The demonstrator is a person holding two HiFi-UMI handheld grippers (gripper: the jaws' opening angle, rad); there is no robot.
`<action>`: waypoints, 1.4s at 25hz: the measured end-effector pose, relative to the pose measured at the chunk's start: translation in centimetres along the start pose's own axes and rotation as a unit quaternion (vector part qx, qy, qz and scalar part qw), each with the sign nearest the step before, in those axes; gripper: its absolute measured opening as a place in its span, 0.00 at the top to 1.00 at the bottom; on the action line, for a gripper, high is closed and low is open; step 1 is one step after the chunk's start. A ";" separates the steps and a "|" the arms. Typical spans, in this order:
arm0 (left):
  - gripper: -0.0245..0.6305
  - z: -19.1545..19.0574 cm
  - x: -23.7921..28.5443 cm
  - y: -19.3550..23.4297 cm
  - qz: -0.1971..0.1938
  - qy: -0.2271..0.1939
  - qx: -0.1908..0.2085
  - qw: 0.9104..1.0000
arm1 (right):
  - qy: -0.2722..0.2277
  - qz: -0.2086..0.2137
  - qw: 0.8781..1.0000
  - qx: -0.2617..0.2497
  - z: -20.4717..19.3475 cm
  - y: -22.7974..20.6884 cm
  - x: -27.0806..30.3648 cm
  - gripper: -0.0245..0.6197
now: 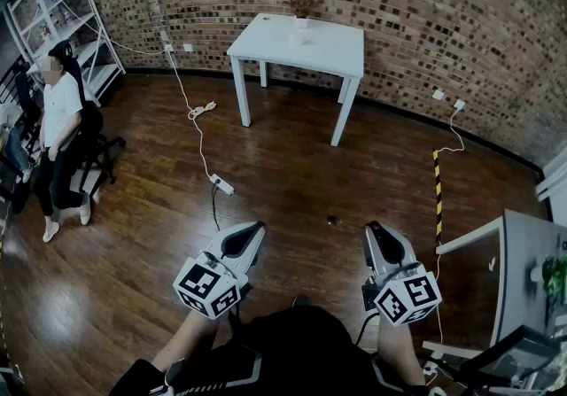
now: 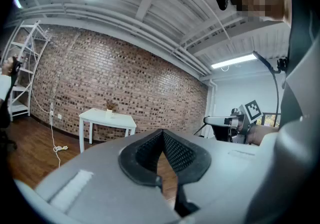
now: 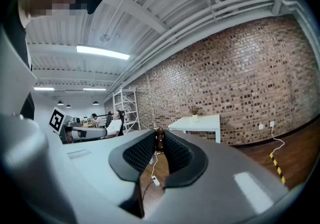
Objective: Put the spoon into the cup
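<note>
Near, fingers of the left gripper [image 1: 256, 229] are being held together, empty. Those of the right gripper [image 1: 375, 229] are being kept narrow on a small brown thing [image 3: 159, 138], possibly the spoon. Far ahead, a white surface [image 1: 337, 49] is being faced; no cup is being seen.

Spoon pinched in the right hand-held gripper; no cup can be made out

The spoon [image 3: 159, 142] shows only as a short, dark-brown, knobbly piece. It stands roughly upright between the far tips of the right hand-held gripper [image 3: 159, 136], whose pads press on it from both sides; its bowl cannot be made out. Well apart, on the white table [image 1: 335, 56] by the brick wall, stands a small white pot [image 1: 301, 22] with dry sprigs. It is too small to tell whether a cup stands beside it.
</note>
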State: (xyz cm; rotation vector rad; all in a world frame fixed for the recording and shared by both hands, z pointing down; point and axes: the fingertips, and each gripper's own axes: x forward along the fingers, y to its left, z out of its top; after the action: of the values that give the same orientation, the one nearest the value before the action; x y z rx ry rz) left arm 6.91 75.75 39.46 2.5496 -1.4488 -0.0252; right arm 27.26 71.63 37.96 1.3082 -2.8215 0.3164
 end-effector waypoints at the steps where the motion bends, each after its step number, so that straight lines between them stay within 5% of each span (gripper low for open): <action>1: 0.97 0.3 1.4 0.0 0.000 0.000 0.000 1.000 | -0.001 0.000 1.000 -0.001 0.4 -1.3 0.5 0.88; 12: 0.97 1.9 10.3 3.8 0.021 0.009 0.005 1.000 | 0.000 0.024 1.000 -0.002 2.6 -8.6 7.8 0.88; 18: 0.97 3.3 13.8 9.1 0.018 -0.002 0.000 1.000 | 0.002 0.023 1.000 0.005 2.8 -9.7 13.7 0.88; 28: 0.97 6.2 19.0 19.9 -0.041 -0.015 -0.011 0.999 | -0.014 -0.010 1.000 -0.012 6.2 -10.2 25.0 0.88; 35: 0.97 6.6 23.4 25.5 -0.037 -0.012 -0.020 0.999 | -0.008 -0.023 1.000 0.008 6.1 -12.7 31.3 0.88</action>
State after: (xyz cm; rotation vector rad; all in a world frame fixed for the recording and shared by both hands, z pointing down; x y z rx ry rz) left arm -3.37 42.12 39.86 2.5775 -1.3482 -0.0961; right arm 16.97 38.95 37.31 1.3825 -2.8027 0.3282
